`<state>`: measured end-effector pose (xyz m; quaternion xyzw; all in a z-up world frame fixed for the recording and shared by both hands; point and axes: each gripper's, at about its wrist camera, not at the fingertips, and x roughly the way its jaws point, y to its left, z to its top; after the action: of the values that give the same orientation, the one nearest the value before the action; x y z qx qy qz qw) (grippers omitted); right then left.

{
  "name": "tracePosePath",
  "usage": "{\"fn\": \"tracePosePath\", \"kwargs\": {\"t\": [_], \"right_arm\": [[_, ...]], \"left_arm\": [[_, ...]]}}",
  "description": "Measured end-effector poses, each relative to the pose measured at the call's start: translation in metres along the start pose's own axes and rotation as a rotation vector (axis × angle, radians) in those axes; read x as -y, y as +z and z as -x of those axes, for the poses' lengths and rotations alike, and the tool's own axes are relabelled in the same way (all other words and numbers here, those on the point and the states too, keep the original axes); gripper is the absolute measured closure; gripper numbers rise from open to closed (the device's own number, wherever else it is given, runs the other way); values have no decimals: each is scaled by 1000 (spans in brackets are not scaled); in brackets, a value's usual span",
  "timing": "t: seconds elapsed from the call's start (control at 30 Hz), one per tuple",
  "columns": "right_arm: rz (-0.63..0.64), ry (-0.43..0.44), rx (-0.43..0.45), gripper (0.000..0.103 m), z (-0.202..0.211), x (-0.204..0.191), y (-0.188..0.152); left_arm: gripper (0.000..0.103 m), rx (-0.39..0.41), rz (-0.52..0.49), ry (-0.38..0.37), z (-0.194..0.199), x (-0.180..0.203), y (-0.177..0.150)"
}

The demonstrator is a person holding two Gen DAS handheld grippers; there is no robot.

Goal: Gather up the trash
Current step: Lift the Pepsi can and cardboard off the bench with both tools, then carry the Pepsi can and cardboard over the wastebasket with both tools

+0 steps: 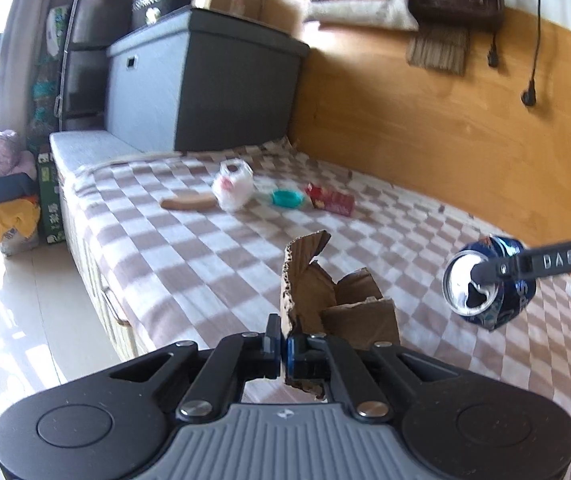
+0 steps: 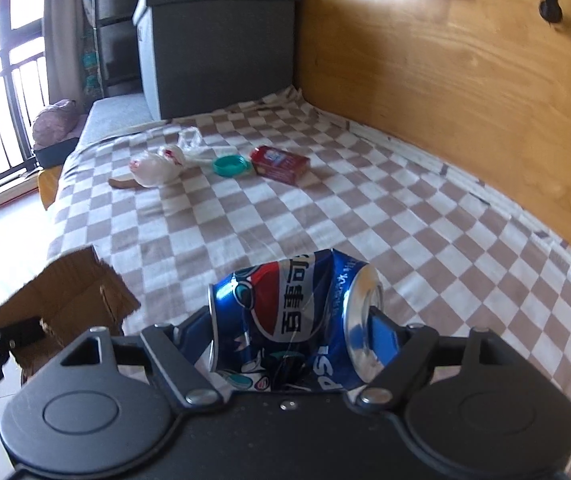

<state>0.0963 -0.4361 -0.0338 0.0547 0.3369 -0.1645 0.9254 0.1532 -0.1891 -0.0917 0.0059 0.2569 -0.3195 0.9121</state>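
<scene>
The right gripper (image 2: pixel 297 332) holds a squashed blue metal soda can (image 2: pixel 297 320) end to end, with its jaws clenched on the top and bottom. The can hangs in the air over the bed with the brown and white checked blanket (image 2: pixel 365 216). The left gripper (image 1: pixel 284 350) has its jaws pinched tight on the wall of a torn brown cardboard box (image 1: pixel 325 300), which it holds up near the edge of the bed.

The can is bent and shiny, so I think it could slip or twist out of the jaws if it gets bumped. The box wall is ripped and soft. It could tear more or fold over, and then the box would tip. If the can drops from too high or too far to the side, it could miss the box and roll on the blanket.

I cannot see anything inside the box from here, though part of it is hidden.

More trash lies far up the bed: a white crumpled plastic bag (image 2: pixel 157 168), a round teal lid (image 2: pixel 229 166), a small red carton (image 2: pixel 281 164) and a brown stick-shaped piece (image 1: pixel 187 202). A big grey storage box (image 2: pixel 221 44) stands shut at the end of the bed.
</scene>
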Motion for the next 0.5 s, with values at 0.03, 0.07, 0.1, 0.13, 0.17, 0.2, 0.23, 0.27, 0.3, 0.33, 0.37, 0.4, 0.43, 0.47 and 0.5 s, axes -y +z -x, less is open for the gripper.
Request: {"fn": "tracePosePath", "kwargs": {"t": [0.03, 0.07, 0.1, 0.13, 0.17, 0.2, 0.23, 0.27, 0.3, 0.33, 0.37, 0.4, 0.43, 0.47, 0.5], "right_arm": [[4, 1, 8, 23, 2, -3, 1], [7, 0, 19, 23, 4, -7, 2], [12, 1, 29, 23, 5, -12, 3], [16, 5, 36, 23, 7, -17, 4], [16, 12, 40, 23, 7, -22, 6], [16, 21, 43, 23, 8, -27, 7], [18, 29, 47, 23, 8, -33, 9], [23, 35, 52, 23, 8, -41, 11], [30, 41, 59, 23, 9, -48, 12], [38, 47, 66, 23, 9, -57, 14], [48, 55, 72, 23, 10, -65, 15], [58, 63, 77, 23, 10, -74, 16], [68, 71, 82, 23, 10, -82, 17], [76, 79, 87, 23, 10, -91, 19], [82, 89, 92, 23, 10, -100, 20]], "left_arm": [[101, 10, 6, 5, 4, -3, 1], [101, 20, 12, 13, 7, -7, 4], [101, 29, 17, 22, 11, -10, 6], [101, 37, 20, 32, 15, -14, 9], [101, 45, 25, 44, 19, -19, 11], [101, 52, 31, 55, 23, -24, 13], [101, 58, 40, 65, 28, -30, 15], [101, 61, 47, 78, 32, -35, 16], [101, 65, 52, 91, 36, -41, 17], [101, 68, 57, 106, 41, -47, 19], [101, 70, 63, 120, 45, -54, 20], [101, 72, 69, 134, 50, -60, 20], [101, 73, 77, 147, 55, -67, 21], [101, 75, 87, 163, 60, -75, 22], [101, 78, 96, 179, 65, -82, 22]]}}
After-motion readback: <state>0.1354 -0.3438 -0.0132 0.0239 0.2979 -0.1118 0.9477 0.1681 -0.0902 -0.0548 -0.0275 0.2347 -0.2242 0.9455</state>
